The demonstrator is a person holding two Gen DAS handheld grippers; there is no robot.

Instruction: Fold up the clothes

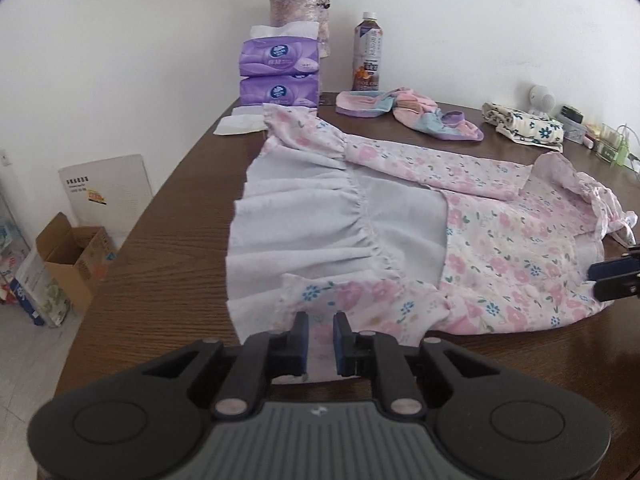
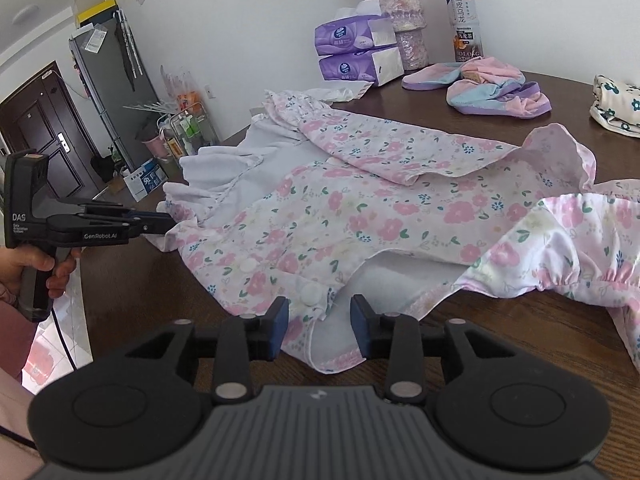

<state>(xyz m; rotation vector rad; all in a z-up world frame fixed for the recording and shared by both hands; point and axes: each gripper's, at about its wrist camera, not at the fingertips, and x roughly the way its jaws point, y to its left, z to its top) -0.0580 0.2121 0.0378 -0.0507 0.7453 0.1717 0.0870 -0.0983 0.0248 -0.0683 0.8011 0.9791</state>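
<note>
- Dress lies partly folded on the table.
- Left gripper narrowly parted around its hem; right gripper wide apart at its placket, gripping nothing.
- Next move, likely: close both, fold.

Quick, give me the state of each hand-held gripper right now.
Left hand-held gripper: partly open, fingers around the floral dress hem, not clamped.
Right hand-held gripper: open wide, fingers either side of the dress's near edge, holding nothing.

Left gripper jaws narrowly parted — right gripper wider.
</note>
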